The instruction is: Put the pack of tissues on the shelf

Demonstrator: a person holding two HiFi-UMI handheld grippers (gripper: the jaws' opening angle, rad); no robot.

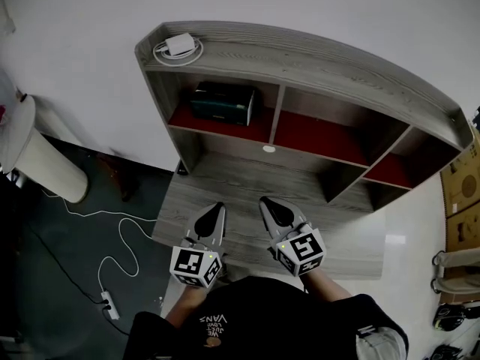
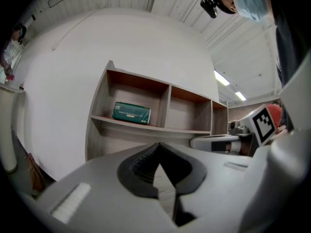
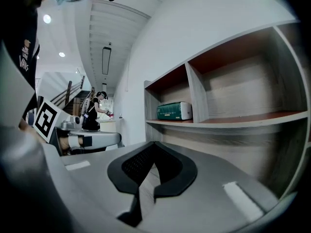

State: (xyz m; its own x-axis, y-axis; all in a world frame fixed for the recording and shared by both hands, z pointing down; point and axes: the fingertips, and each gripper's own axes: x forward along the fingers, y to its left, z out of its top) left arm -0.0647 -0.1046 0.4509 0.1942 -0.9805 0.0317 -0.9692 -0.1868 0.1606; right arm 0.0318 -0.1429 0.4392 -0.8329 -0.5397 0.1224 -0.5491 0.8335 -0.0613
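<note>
The dark green pack of tissues [image 1: 222, 102] lies in the left compartment of the wooden shelf [image 1: 300, 55], on its red floor. It also shows in the left gripper view, tissues [image 2: 131, 113], and in the right gripper view, tissues [image 3: 174, 111]. Both grippers hover over the wooden desk [image 1: 247, 182] in front of the shelf, well short of the pack. My left gripper [image 1: 217, 207] is shut with nothing in it. My right gripper [image 1: 267, 201] is likewise shut and empty. In each gripper view the jaws meet at the tip, left gripper [image 2: 158, 146], right gripper [image 3: 154, 144].
A white charger with a coiled cable [image 1: 178, 47] rests on the shelf's top left. The middle compartment [image 1: 319, 133] and right compartment [image 1: 394, 169] hold nothing. A white cylinder [image 1: 41, 160] stands at the left, and a power strip with cable [image 1: 109, 304] lies on the dark floor.
</note>
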